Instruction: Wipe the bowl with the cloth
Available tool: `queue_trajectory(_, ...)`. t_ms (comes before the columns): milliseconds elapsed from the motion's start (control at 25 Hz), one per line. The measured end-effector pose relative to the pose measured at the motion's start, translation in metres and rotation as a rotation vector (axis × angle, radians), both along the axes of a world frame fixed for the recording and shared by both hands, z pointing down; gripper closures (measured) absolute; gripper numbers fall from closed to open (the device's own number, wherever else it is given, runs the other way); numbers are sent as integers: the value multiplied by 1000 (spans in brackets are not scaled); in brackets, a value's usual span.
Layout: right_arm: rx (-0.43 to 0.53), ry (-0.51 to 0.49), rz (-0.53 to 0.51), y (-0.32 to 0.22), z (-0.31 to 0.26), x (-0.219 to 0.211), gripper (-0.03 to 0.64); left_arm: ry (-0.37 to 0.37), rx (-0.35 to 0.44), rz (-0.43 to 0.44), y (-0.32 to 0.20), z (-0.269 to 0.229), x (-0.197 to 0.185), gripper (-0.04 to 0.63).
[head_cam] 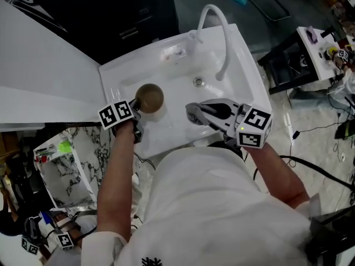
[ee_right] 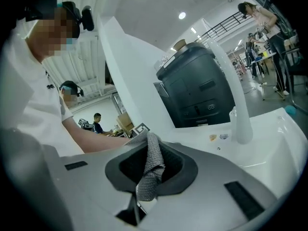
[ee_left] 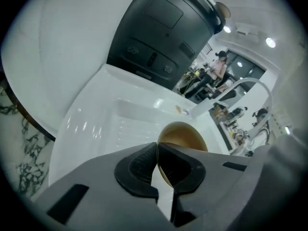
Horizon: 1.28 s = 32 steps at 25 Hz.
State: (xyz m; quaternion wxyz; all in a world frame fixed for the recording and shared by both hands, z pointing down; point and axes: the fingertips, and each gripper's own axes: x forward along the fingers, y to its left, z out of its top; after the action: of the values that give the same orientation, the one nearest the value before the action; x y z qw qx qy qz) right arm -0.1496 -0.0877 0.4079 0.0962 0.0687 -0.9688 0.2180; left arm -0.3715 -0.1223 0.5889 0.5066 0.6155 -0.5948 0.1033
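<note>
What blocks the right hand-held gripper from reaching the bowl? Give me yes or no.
Probably yes, reachable: only bare sink lies between the right hand-held gripper, shut on the cloth, and the bowl, which the left hand-held gripper holds by its near rim.

Left hand-held gripper (head_cam: 137, 117) is held pitched downward on an extended forearm, jaws closed on the rim of the bowl (head_cam: 150, 96). Right hand-held gripper (head_cam: 192, 113) is held near level, jaws clamped on the cloth (ee_right: 152, 165).
</note>
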Motion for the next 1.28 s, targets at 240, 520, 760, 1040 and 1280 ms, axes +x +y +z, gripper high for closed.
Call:
queue_trajectory(240,29,41,5,7,6,7,581,-104,-100,-86,-15,25,-30,574)
queue_trajectory(520,47,82,33,8,15,23,581,-151,-159,-150,-27,43,-54,574)
queue_trajectory(760,58,105,59,7,13,42,580,-198,-192,-178,-32,49,-64,574)
queue_trajectory(1040,68,131,54,11,15,55,580,-242,-185,-176,-35,47,-67,518)
queue_trajectory(1280,83,141,29,13,12,59,580,-300,-149,-191,-29,28,-75,494)
